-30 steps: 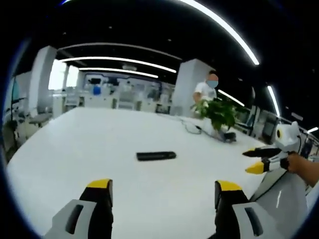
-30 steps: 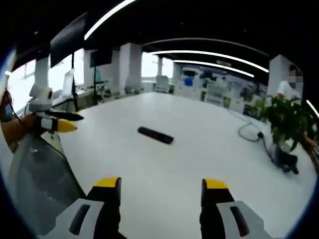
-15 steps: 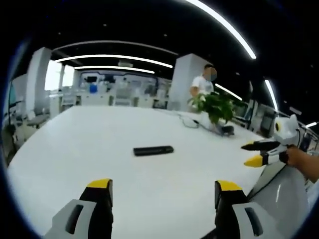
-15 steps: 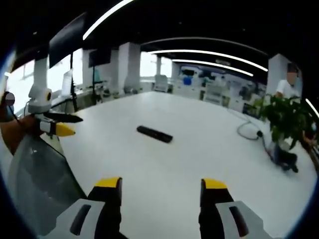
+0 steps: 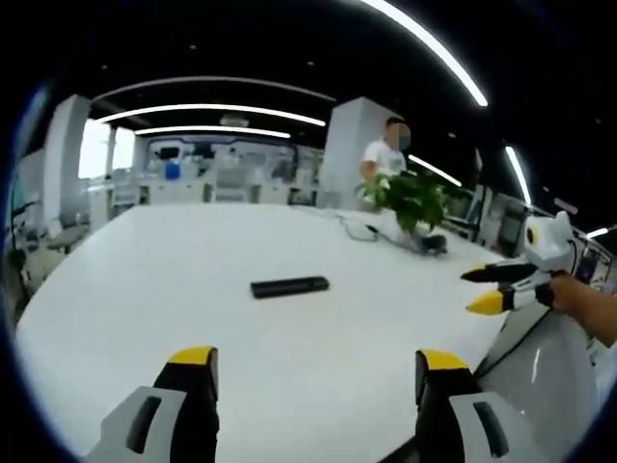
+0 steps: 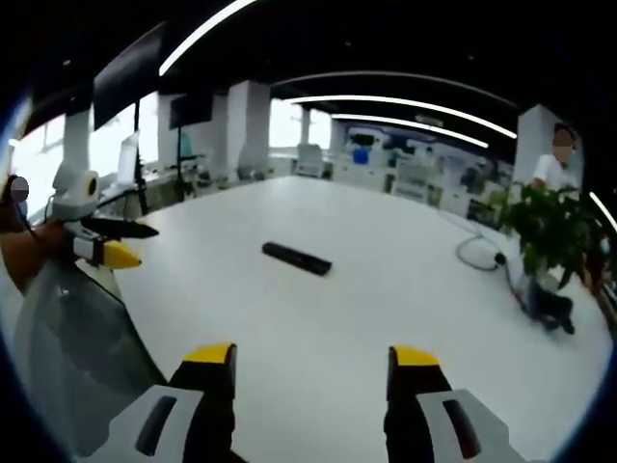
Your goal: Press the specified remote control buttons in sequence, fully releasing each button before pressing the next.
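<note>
Remote control [image 5: 289,286] lay flat mid-table [image 5: 145,289], well ahead of both our tongs | left gripper [image 5: 313,371] jaws spread, holding nothing | right gripper [image 6: 310,368] jaws spread, holding nothing | potted plant [image 6: 549,236] stood at far edge.

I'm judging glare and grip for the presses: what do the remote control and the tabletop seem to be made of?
Remote control: probably matte black plastic, since it looks uniformly dark with no highlights; its buttons are too small to tell.
Table: a smooth white top, perhaps laminate or painted board, with a soft sheen and no visible grain or seams.
</note>
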